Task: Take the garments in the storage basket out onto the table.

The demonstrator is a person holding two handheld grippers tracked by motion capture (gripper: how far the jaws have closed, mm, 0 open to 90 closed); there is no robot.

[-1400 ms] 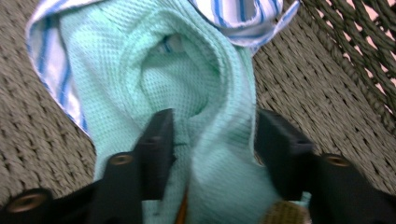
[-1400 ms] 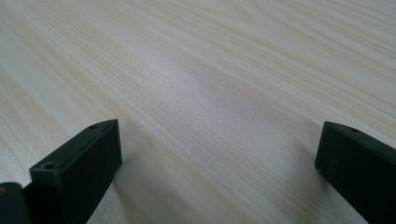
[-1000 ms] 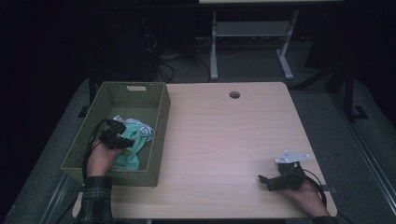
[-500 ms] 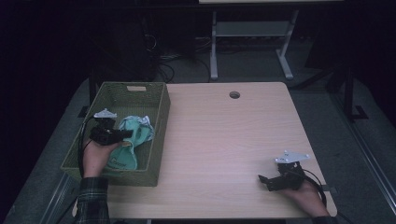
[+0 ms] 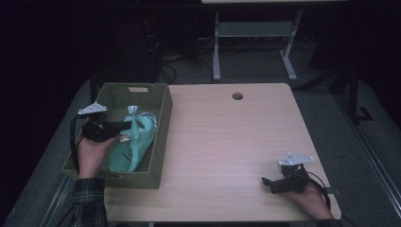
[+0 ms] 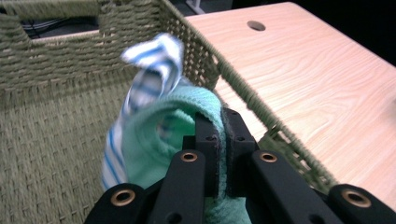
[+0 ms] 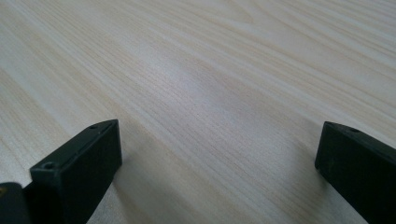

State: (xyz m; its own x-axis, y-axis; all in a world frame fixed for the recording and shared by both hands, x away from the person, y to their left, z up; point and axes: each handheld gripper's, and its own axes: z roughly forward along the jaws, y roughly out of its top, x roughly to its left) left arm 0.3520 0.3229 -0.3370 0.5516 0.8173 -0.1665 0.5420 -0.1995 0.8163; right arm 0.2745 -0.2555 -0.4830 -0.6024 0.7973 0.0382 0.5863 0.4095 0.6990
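Inside the woven basket (image 5: 161,137), at its left side, the left tool (image 5: 124,128) is seen from the high view with its jaws pressed together on a mint-green cloth (image 5: 135,144), which is drawn up at the pinched end and trails down toward the basket's near wall. A blue-and-white striped cloth (image 5: 133,110) is seen just beyond the green one, toward the basket's far wall. From the left gripper view, the pinch is shown more closely: the mint-green cloth (image 6: 154,140) is folded over the tips of the left tool (image 6: 222,140) and clamped between the two black jaws, while the striped cloth (image 6: 152,70) is lifted with it and stands against the basket's inner wall (image 6: 51,93); whether the striped cloth is also caught in the jaws cannot be told. The basket's right rim and the bare tabletop (image 6: 303,84) beyond it are also shown there. Well to the right of the basket, near the tabletop's front edge, the right tool (image 5: 268,182) is held low in a hand. Its spread is not clear from above, but in the right gripper view the jaws are seen wide apart, with bare wood grain of the tabletop (image 7: 210,93) between them.
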